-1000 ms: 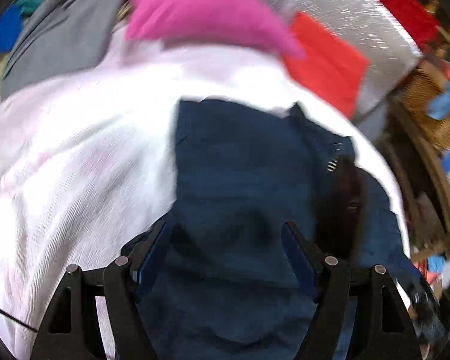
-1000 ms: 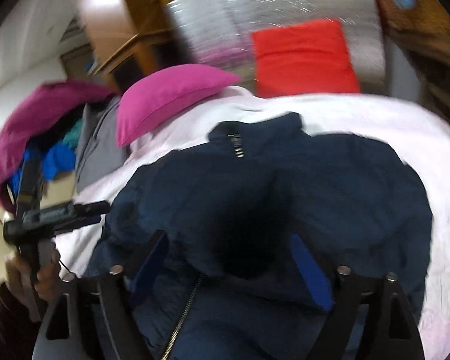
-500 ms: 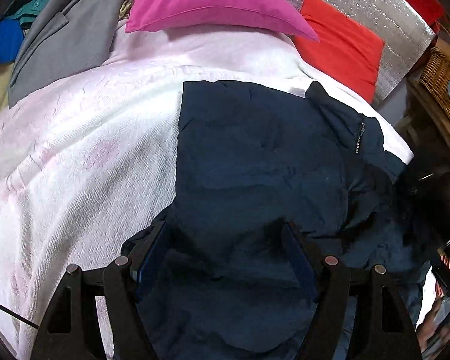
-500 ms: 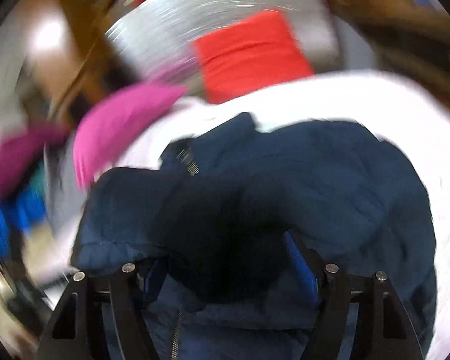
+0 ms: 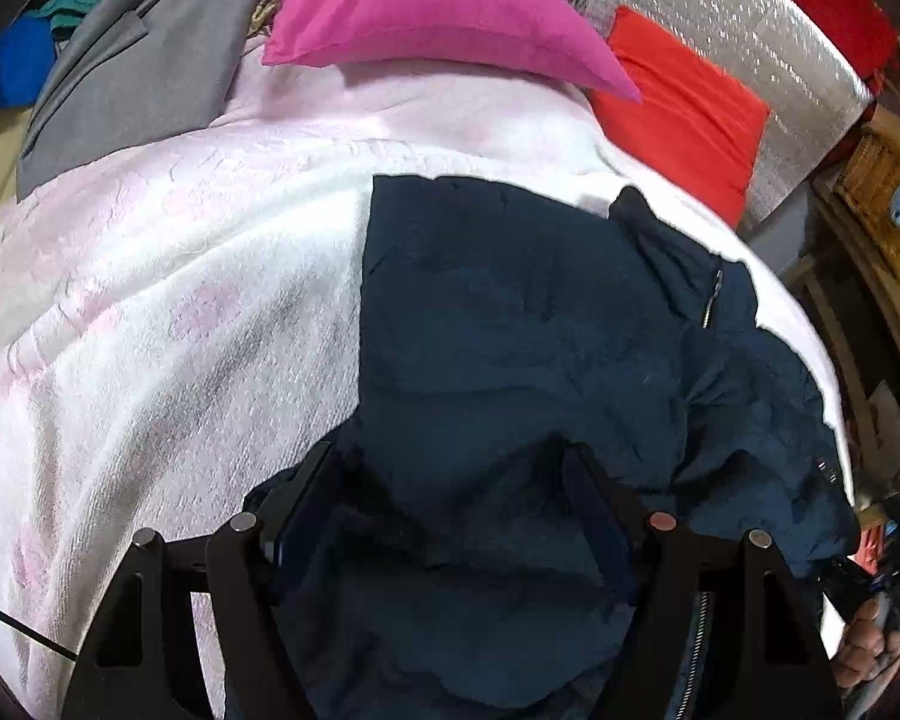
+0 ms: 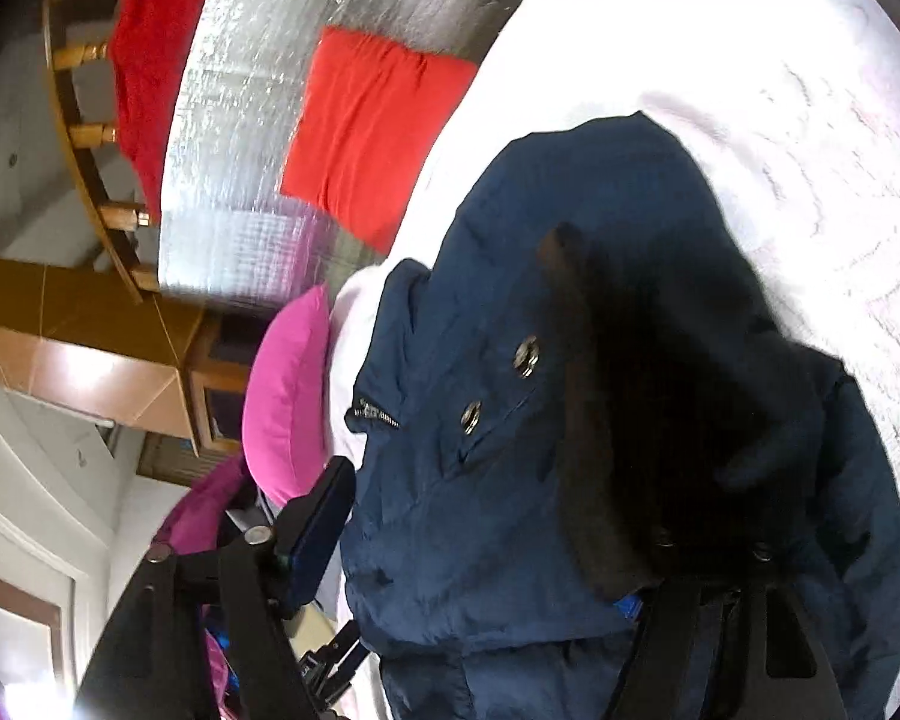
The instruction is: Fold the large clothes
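Navy jacket [image 5: 510,324] spread on the bed's white blanket [image 5: 168,312], collar toward the red cushion [image 5: 684,114], magenta pillow [image 5: 426,6] beyond. Left tongs [image 5: 450,510] spread wide, jacket fabric bunched between the fingers. Right tongs [image 6: 486,516] also apart, jacket draped over one finger; whether either actually pinches cloth, can't tell.

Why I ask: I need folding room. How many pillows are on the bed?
2: a pink pillow at the head of the bed, beyond the navy jacket, and a red pillow to its right against the silver foil sheet. Others may be hidden.
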`<state>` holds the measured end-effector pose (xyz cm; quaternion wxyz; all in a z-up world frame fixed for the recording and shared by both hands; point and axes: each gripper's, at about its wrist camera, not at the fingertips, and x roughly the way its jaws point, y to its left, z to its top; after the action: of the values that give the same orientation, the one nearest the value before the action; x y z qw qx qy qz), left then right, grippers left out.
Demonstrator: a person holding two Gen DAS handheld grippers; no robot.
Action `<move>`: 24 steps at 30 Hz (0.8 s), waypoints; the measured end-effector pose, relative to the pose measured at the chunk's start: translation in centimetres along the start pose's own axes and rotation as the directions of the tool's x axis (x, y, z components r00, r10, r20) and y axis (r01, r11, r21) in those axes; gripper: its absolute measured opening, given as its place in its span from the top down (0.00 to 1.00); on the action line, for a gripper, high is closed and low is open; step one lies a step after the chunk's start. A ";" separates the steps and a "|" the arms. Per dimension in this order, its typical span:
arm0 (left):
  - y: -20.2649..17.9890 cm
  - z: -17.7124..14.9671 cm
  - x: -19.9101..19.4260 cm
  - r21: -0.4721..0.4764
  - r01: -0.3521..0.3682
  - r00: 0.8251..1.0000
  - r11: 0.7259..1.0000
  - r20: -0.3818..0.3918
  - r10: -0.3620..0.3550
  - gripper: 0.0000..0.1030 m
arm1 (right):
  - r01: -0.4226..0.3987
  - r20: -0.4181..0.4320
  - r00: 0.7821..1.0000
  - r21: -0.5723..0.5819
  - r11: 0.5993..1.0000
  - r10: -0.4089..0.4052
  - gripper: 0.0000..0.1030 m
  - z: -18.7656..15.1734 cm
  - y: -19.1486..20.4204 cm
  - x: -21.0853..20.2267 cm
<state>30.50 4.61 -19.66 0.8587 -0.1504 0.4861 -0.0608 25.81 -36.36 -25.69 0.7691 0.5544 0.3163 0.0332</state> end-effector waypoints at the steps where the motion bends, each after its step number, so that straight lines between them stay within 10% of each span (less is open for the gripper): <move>1: 0.2 0.1 -0.1 -0.010 0.004 1.000 1.000 0.006 -0.004 0.26 | 0.031 0.007 0.999 -0.022 0.999 -0.031 0.73 0.1 0.2 -0.2; 9: 0.3 0.2 0.6 0.000 -0.046 0.999 0.999 -0.010 0.046 0.26 | 0.134 0.112 0.988 -0.300 0.945 -0.105 0.84 -0.9 5.7 -1.9; 15: 0.4 0.3 0.5 0.003 -0.037 0.999 0.999 -0.016 0.037 0.26 | 0.327 0.007 0.940 -0.303 0.895 -0.340 0.81 -0.5 3.6 0.6; 18: 0.5 0.6 -0.2 -0.004 -0.011 1.000 1.000 0.010 0.011 0.26 | 0.313 0.042 0.946 -0.357 0.880 -0.320 0.67 -0.2 5.0 -1.3; 20: 0.7 0.9 -1.2 0.002 -0.007 0.999 1.000 0.051 0.007 0.26 | 0.306 0.105 0.952 -0.360 0.881 -0.288 0.25 0.5 5.7 -3.3; 24: 1.1 1.5 -2.1 -0.003 -0.014 0.994 1.000 0.109 0.014 0.25 | 0.316 0.217 0.941 -0.296 0.901 -0.259 0.20 2.6 5.4 -6.6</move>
<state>30.67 6.50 -17.55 0.8841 -0.1511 0.4397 -0.0461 23.57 -39.12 -17.52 0.8709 0.3671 0.3174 -0.0770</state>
